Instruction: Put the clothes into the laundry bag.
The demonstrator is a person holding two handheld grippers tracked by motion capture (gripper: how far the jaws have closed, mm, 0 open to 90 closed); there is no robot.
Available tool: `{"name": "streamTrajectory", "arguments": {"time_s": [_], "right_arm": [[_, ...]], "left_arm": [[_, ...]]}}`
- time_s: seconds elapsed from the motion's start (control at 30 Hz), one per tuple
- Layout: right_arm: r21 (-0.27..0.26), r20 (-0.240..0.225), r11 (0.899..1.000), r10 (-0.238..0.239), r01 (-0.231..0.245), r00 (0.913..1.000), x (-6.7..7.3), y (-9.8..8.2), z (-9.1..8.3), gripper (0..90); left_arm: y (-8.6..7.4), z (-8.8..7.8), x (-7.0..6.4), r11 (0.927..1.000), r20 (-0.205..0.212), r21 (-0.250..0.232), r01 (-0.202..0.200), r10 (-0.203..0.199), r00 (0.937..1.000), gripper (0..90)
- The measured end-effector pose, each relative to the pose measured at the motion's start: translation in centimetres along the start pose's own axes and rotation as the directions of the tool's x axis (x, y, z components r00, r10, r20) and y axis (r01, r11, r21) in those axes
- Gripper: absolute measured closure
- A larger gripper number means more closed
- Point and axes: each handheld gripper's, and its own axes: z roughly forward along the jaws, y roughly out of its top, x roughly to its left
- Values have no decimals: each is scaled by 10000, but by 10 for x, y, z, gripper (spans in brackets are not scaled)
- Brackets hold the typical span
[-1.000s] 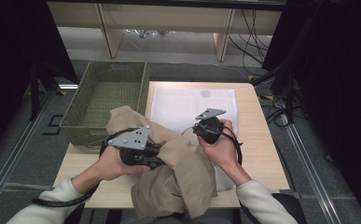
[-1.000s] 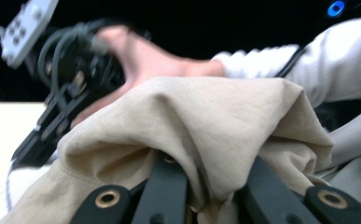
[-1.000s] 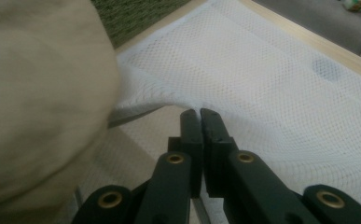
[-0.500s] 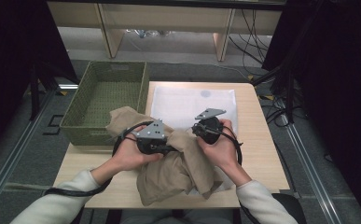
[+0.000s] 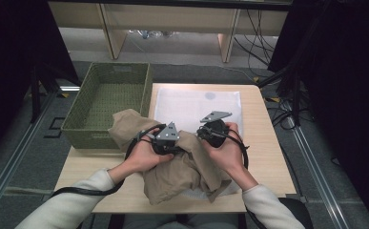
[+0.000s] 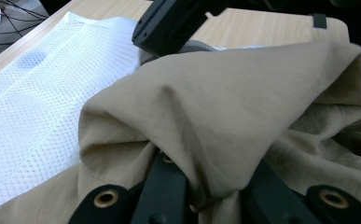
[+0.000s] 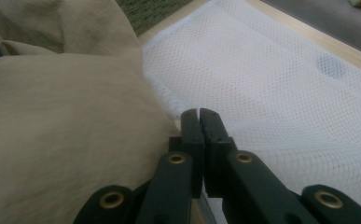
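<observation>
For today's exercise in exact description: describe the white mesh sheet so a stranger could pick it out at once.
Start at the wooden table, to the right of the green woven basket. The white mesh sheet lies flat on the far half of the tabletop, partly under the crumpled tan cloth. It alone is white, netted and flat, with one faint grey round spot.

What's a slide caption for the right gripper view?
Right gripper, jaws shut, at the edge of a white mesh laundry bag, with a tan garment bunched beside it.

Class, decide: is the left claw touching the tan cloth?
Touching. In the left gripper view the tan cloth is bunched between and over the left claw, whose jaws are pinched shut on a fold.
</observation>
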Motion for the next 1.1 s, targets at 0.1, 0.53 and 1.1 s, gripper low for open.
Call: {"name": "streamTrajectory", "arguments": {"time_s": [0.1, 0.53, 1.1], "right_arm": [[-98, -52, 9999, 34, -35, 10000, -1, 2, -2, 900], [-529, -56, 9983, -248, 244, 9997, 10, 7, -10, 900], [-561, -118, 9982, -222, 215, 9997, 9, 5, -7, 900]], "left_arm": [[-2, 1, -1, 9999, -45, 90, -109, 109, 9999, 872], [-4, 13, -5, 9995, -254, 156, 269, -265, 9993, 863], [-7, 17, 0, 9996, -1325, 118, 245, -227, 9909, 691]]}}
